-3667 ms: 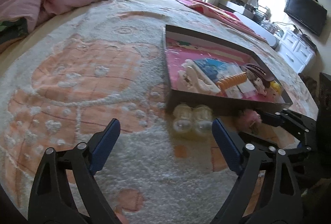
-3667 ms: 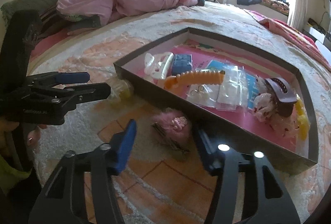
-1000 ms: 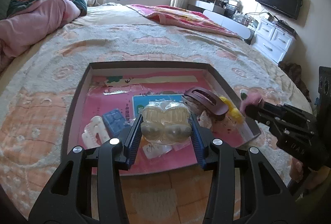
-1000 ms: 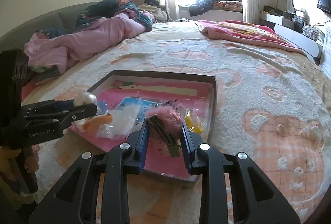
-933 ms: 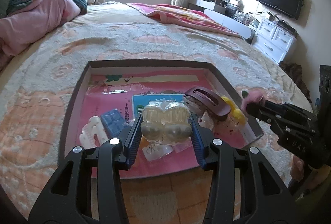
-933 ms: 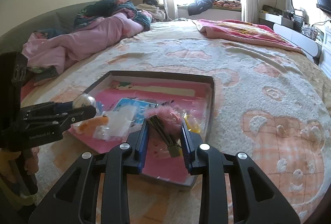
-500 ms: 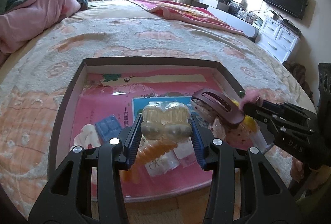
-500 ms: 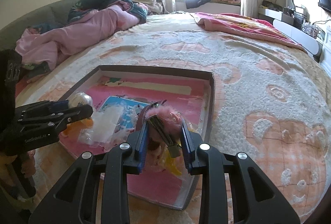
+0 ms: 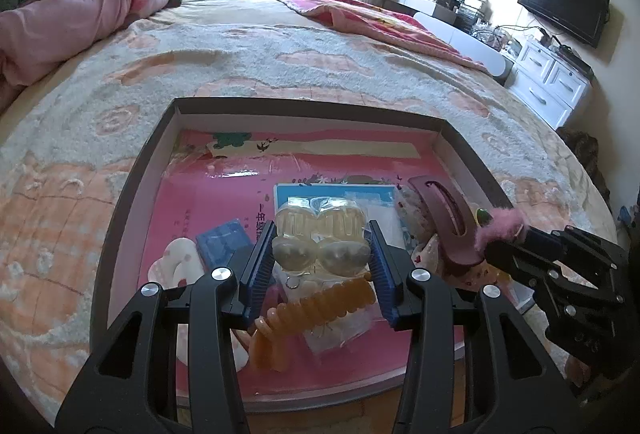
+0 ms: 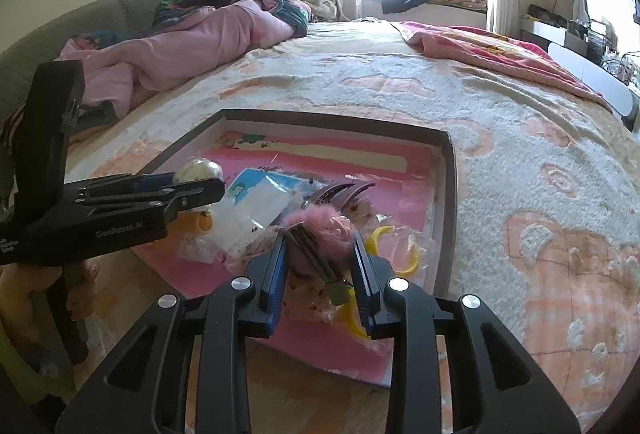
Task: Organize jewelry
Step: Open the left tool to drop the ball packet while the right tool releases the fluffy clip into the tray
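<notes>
Presently noted: left tongs (image 9: 322, 254) pinching clear bead-packet (image 9: 320, 238) over tray (image 9: 132, 193) on bed (image 9: 280, 61); orange spiral tie (image 9: 316, 310) directly beneath. Right tongs (image 10: 320, 258), jaws easing apart, pink fluffy hair clip (image 10: 320, 230) between them, above yellow bangle (image 10: 408, 258) near tray's right wall.

The left gripper (image 9: 322, 266) points forward and downward, its blue-padded jaws clamped on a clear plastic clip (image 9: 320, 240). The right gripper (image 10: 320, 258), tilted down alike beside it, has jaws opening with a pink fluffy hair clip (image 10: 320, 230) between them, pads touching its sides.
</notes>
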`<act>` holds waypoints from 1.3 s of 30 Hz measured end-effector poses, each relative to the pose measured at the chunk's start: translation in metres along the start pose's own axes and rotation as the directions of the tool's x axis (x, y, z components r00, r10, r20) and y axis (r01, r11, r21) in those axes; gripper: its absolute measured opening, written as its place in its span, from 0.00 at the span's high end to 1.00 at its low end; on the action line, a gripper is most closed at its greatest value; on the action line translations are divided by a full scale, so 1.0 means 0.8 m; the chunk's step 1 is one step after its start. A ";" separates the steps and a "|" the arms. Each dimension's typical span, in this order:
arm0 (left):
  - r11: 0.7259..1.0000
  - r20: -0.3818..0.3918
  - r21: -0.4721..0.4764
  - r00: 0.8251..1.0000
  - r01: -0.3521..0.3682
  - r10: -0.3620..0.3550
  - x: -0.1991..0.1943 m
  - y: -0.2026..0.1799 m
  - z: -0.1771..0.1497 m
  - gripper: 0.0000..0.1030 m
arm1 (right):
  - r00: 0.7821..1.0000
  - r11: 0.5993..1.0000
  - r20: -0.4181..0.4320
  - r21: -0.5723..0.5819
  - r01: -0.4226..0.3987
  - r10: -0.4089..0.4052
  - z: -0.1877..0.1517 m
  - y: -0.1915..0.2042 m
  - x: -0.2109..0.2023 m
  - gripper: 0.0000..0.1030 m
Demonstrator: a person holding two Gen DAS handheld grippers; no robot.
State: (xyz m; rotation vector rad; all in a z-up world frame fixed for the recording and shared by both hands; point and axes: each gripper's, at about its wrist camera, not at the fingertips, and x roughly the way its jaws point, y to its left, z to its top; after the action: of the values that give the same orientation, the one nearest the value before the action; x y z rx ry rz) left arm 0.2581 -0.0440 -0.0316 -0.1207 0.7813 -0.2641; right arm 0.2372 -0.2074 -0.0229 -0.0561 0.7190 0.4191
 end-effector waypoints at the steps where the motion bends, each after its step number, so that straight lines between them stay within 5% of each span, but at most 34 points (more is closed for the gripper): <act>1: 1.000 -0.002 0.000 1.000 0.000 0.000 0.000 0.000 -0.001 0.65 | 1.000 1.000 -0.002 0.001 -0.002 0.002 -0.001 0.001 0.000 0.71; 9: 1.000 -0.006 -0.001 1.000 -0.005 0.005 0.000 0.000 -0.002 0.64 | 1.000 1.000 -0.008 0.015 0.007 -0.007 -0.008 -0.001 -0.008 0.59; 26: 0.999 0.062 -0.047 0.998 -0.024 0.027 -0.063 0.011 -0.014 0.23 | 0.995 0.998 0.092 0.065 0.019 -0.025 -0.013 -0.001 -0.076 0.27; 39: 0.998 0.129 -0.046 0.990 -0.053 0.059 -0.131 0.009 -0.031 0.11 | 0.988 0.998 0.147 0.060 0.034 -0.043 -0.027 0.018 -0.123 0.14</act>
State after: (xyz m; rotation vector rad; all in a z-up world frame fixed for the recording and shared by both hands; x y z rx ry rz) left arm 0.1708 -0.0080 0.0211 -0.1544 0.6595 -0.1844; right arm 0.1516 -0.2331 0.0258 0.0151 0.5815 0.3615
